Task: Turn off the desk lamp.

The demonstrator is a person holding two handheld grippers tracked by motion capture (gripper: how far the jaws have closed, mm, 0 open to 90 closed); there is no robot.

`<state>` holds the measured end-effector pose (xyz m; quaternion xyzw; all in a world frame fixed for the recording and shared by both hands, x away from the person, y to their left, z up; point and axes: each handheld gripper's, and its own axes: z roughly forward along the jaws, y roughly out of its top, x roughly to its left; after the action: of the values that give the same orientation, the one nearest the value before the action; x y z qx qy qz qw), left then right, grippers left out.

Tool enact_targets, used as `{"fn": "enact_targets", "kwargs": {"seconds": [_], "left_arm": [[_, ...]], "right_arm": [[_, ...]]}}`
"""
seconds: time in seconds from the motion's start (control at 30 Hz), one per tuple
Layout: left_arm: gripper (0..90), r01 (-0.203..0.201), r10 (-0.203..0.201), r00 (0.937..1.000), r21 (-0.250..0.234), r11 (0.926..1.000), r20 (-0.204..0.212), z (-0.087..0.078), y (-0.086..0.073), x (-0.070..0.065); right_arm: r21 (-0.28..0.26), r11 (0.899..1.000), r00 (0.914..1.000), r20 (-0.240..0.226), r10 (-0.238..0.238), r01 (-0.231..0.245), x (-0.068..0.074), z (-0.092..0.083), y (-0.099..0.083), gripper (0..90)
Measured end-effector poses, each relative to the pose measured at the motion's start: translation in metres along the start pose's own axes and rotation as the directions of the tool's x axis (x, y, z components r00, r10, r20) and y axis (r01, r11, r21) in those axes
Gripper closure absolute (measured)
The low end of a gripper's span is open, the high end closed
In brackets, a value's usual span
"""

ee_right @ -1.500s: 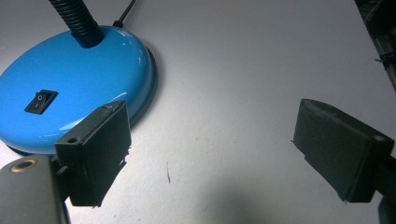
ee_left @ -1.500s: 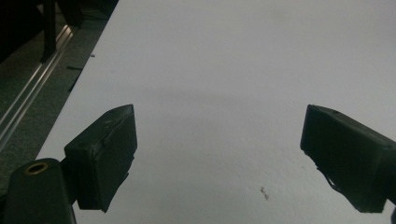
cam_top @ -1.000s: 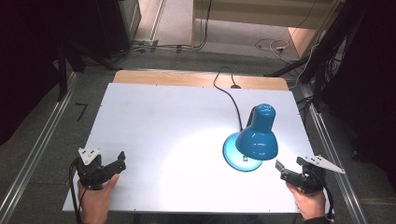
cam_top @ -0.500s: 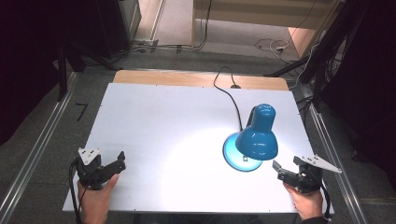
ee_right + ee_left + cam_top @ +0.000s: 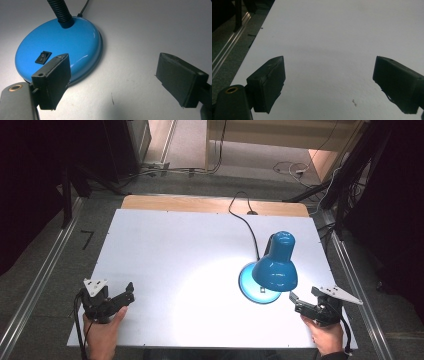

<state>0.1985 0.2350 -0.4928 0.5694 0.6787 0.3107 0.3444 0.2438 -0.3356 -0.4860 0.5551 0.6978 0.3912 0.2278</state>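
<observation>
A blue desk lamp (image 5: 276, 265) stands lit on the right half of the white table (image 5: 175, 250); its shade hangs over its round base (image 5: 248, 284). In the right gripper view the base (image 5: 72, 40) lies ahead and to the left, with a black rocker switch (image 5: 43, 57) and the black gooseneck (image 5: 58, 10). My right gripper (image 5: 295, 302) (image 5: 112, 62) is open just right of the base, its left jaw overlapping the base's rim in its own view. My left gripper (image 5: 129, 292) (image 5: 329, 65) is open over bare table near the front left corner, holding nothing.
The lamp's black cable (image 5: 245, 222) runs from the base to the table's far edge, over a wooden strip (image 5: 200, 204). Metal rails (image 5: 40, 275) flank the table on both sides. A bright pool of light (image 5: 200, 280) falls left of the lamp.
My right gripper has crept slightly left toward the lamp base. The left gripper and the lamp have stayed put.
</observation>
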Motion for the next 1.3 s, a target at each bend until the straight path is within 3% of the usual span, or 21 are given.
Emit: {"fn": "enact_targets", "kwargs": {"seconds": [0.27,1.3], "left_arm": [[11.9,0.006,-0.006,1.0000,-0.006,1.0000,-0.002,0.000,0.000,0.001],[11.9,0.009,-0.009,1.0000,0.000,1.0000,0.001,0.000,0.000,0.001]], "right_arm": [[0.002,1.000,0.9997,-0.014,-0.018,0.019,0.006,0.003,0.001,11.2],[-0.013,1.000,0.9995,-0.030,-0.002,0.002,0.018,0.006,0.004,13.4]]}}
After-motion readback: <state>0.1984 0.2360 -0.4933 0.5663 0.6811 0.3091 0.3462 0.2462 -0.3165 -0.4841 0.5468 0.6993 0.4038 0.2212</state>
